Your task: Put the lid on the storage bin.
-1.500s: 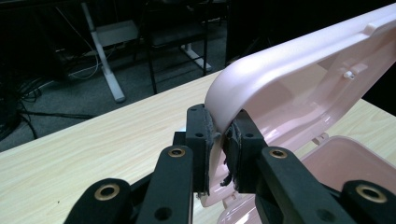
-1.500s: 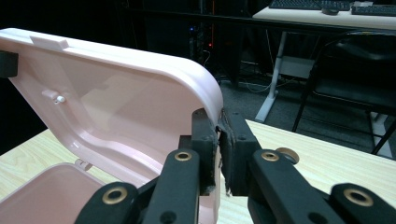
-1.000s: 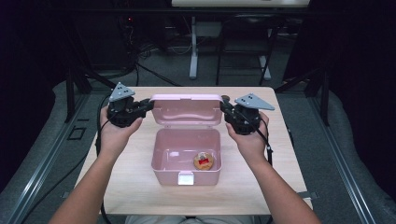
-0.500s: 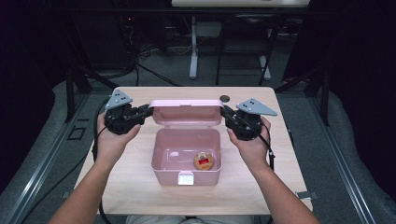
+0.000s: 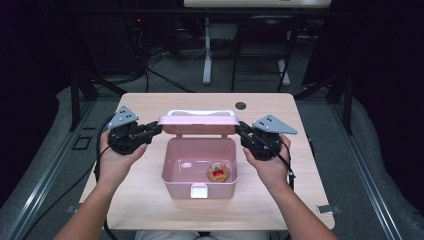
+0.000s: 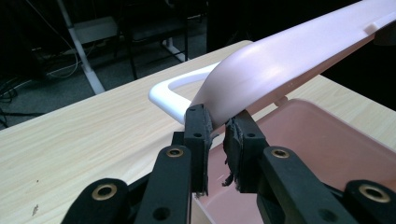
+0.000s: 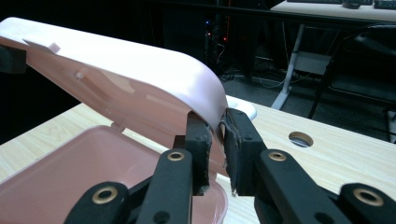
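Pink box [image 5: 176, 180]: it stood open in the near middle of the wooden table [image 5: 150, 210], its white latch tab [image 5: 198, 191] facing the person, so the opening was easy to reach from the person's side.
Round item [image 5: 218, 172]: a small brown piece with a red spot lay on the floor of the box, near its right wall; what it was could not be told.
Left gripper [image 5: 152, 131]: its jaws stood narrow, pinching the left corner of the lid [image 6: 280, 65]; in the left gripper view the pads [image 6: 198, 135] pressed the edge from both sides.
Right gripper [image 5: 241, 130]: its jaws were also narrow, clamped on the right corner of the lid, with the pads [image 7: 200, 140] on each side of the rim.
Reason for two grips: holding both corners probably kept the wide lid level and stopped it from twisting on the hinge.
Lid: it hung half raised above the back of the box, tilted, neither fully open nor shut; it was probably being swung on its hinge.
White handle [image 5: 200, 113]: it lay flat behind the lid, on the far side.
Cable hole [image 5: 241, 105]: a round hole was in the table, far right of the box, well apart from it.
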{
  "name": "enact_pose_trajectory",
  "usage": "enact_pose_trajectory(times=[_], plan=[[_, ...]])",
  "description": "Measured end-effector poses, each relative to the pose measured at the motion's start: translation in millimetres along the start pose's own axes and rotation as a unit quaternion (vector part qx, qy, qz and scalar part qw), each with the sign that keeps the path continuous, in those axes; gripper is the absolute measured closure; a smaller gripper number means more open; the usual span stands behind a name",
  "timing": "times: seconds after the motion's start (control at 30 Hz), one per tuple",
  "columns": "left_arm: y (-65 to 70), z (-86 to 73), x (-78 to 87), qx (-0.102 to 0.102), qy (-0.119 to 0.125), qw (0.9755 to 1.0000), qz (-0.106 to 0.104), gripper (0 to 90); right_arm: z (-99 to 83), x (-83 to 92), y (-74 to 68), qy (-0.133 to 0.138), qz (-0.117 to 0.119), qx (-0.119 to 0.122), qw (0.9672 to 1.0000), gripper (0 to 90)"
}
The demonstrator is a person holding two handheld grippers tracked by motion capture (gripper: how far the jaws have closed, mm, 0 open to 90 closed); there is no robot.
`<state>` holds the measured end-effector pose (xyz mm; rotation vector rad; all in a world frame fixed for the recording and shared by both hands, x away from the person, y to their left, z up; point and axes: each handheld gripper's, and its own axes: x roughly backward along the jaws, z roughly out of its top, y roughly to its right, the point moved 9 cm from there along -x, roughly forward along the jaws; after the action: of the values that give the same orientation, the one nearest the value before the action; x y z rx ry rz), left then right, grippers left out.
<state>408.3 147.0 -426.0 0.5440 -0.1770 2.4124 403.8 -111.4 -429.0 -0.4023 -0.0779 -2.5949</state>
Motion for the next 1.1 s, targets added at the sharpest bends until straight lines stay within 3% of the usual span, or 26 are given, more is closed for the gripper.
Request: enact_pose_trajectory(times=[1.1], plan=[[15.8,-24.7,16.7,-0.011,-0.003,0.9998,-0.014,78.7,-21.9,15.9,-11.1,-0.017,0.022,0.002,0.9996,76.9]])
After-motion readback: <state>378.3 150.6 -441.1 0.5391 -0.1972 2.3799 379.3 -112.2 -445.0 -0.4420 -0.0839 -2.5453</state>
